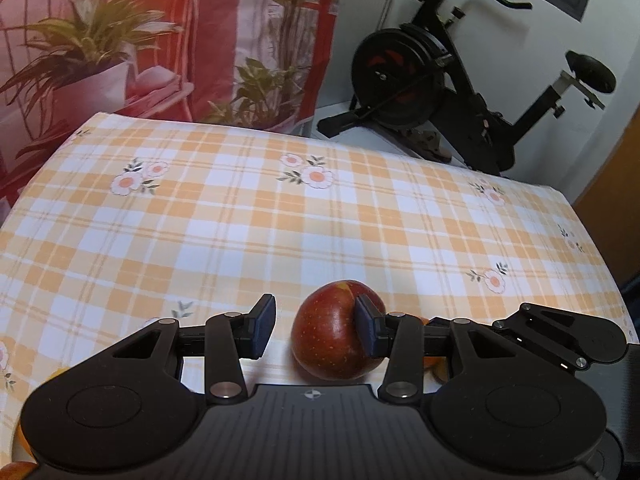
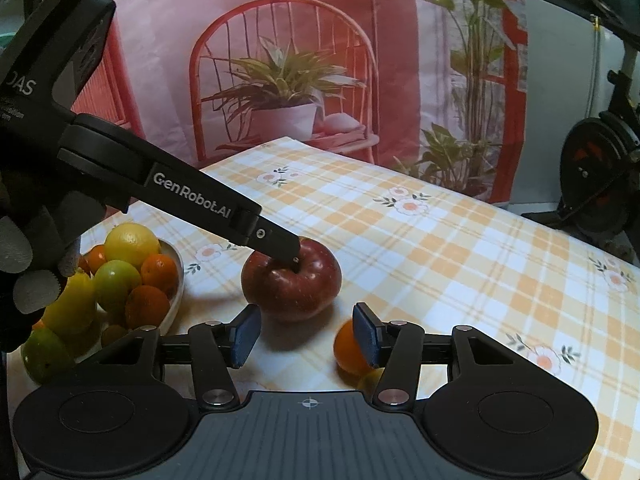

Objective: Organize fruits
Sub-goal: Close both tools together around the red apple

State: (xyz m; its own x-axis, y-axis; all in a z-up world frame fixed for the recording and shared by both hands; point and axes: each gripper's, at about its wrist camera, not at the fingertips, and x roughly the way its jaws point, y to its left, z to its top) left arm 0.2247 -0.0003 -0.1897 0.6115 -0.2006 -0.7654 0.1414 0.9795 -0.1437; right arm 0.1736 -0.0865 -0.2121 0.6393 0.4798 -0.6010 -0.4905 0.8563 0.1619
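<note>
Because the red apple is round, firm and waxy-skinned, I judge it fairly heavy for its size, stiff enough to take a squeeze, but apt to roll or slip out if pinched off-centre. It sits on the checked bench, just beside the white bowl of lemons, limes and oranges, with a small orange lying near it on the side away from the bowl. The left gripper has its fingers parted around the apple: one pad touches the apple's flank, the other stands clear of it, so nothing is clamped. The right gripper waits just short of the apple with its fingers apart and empty, one pad in front of the small orange. A sound hold would be across the apple's widest girth, pads on opposite cheeks, avoiding the stem dimple on top.
</note>
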